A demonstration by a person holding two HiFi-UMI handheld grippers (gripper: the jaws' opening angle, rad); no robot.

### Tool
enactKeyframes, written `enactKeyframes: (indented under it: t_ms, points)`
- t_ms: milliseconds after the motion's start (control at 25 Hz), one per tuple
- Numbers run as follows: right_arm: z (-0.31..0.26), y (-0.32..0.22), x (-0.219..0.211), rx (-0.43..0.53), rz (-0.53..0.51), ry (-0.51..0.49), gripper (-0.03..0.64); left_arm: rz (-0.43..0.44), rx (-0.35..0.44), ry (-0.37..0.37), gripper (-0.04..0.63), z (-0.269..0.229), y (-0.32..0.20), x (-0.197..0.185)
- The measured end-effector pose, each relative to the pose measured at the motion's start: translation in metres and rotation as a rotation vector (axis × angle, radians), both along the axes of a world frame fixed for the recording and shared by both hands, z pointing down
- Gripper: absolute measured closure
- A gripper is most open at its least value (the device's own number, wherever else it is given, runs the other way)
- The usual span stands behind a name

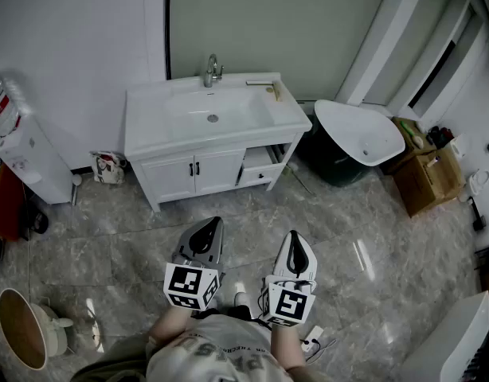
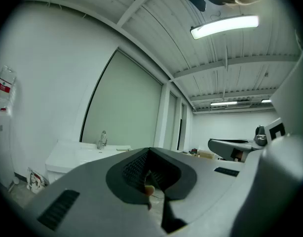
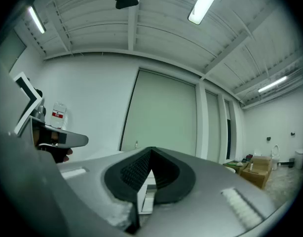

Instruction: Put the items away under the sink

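The white sink vanity [image 1: 153, 130] stands against the far wall, with a faucet [image 1: 212, 70] at its back and two closed cabinet doors [image 1: 193, 173] below. Small items [image 1: 264, 84] lie on its right rear corner; I cannot tell what they are. To the right of the doors is an open shelf section [image 1: 262, 165]. My left gripper [image 1: 206, 231] and right gripper [image 1: 295, 241] are side by side, low and close to my body, well short of the vanity. Both are shut with nothing in them. In the left gripper view the vanity [image 2: 77, 154] sits far off to the left.
A water dispenser [image 1: 29, 161] stands at the left wall, with a small bag [image 1: 109, 168] beside the vanity. A white basin [image 1: 360, 130] rests on a dark bin to the right, near a cardboard box [image 1: 426, 173]. A round wooden-rimmed object [image 1: 21, 329] lies on the marble floor at bottom left.
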State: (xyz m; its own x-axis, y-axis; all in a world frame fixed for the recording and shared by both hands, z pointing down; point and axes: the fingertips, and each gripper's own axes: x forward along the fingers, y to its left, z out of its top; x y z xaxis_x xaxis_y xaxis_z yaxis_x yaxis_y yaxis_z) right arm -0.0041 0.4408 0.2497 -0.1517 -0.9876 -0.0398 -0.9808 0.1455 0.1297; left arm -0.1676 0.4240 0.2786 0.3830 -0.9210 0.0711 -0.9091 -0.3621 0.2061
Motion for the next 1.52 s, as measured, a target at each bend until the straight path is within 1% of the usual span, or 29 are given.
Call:
enactKeyframes:
  t_ms: [320, 400, 760, 840, 960, 1080, 1120, 1160, 1200, 1240, 1280, 1360, 1520]
  points:
    - [-0.001, -0.009, 0.002, -0.002, -0.012, 0.018, 0.618, -0.005, -0.005, 0.002, 0.586, 0.002, -0.011, 0.004]
    - [-0.001, -0.012, 0.004, -0.001, -0.013, 0.01, 0.618, -0.007, -0.008, 0.0, 0.586, 0.002, -0.013, 0.007]
    - [0.005, -0.035, 0.029, -0.02, -0.032, -0.01, 0.618, -0.034, -0.033, -0.02, 0.585, 0.008, -0.03, 0.027]
    - [0.006, -0.042, 0.038, -0.022, -0.043, -0.022, 0.618, -0.043, -0.044, -0.036, 0.586, 0.01, -0.036, 0.034]
    - [0.008, -0.055, 0.051, -0.026, -0.086, -0.062, 0.617, -0.052, -0.05, -0.082, 0.584, 0.013, -0.047, 0.047]
    - [0.013, -0.07, 0.068, -0.04, -0.116, -0.083, 0.617, -0.05, -0.053, -0.089, 0.578, 0.014, -0.06, 0.064]
    - [0.015, -0.075, 0.074, -0.046, -0.131, -0.088, 0.579, -0.038, -0.059, -0.085, 0.541, 0.015, -0.063, 0.072]
    - [0.016, -0.08, 0.079, -0.052, -0.147, -0.095, 0.524, -0.024, -0.065, -0.08, 0.462, 0.016, -0.068, 0.08]
    - [0.016, -0.085, 0.084, -0.054, -0.163, -0.1, 0.486, -0.013, -0.069, -0.077, 0.417, 0.016, -0.072, 0.088]
    - [0.015, -0.089, 0.088, -0.054, -0.178, -0.103, 0.428, -0.006, -0.069, -0.074, 0.36, 0.015, -0.076, 0.095]
    - [0.014, -0.093, 0.093, -0.051, -0.193, -0.103, 0.39, -0.001, -0.068, -0.072, 0.311, 0.015, -0.08, 0.101]
    - [0.011, -0.099, 0.103, -0.04, -0.219, -0.097, 0.382, 0.008, -0.069, -0.069, 0.266, 0.015, -0.087, 0.115]
    - [0.009, -0.11, 0.125, -0.027, -0.245, -0.093, 0.38, 0.02, -0.084, -0.057, 0.241, 0.016, -0.097, 0.138]
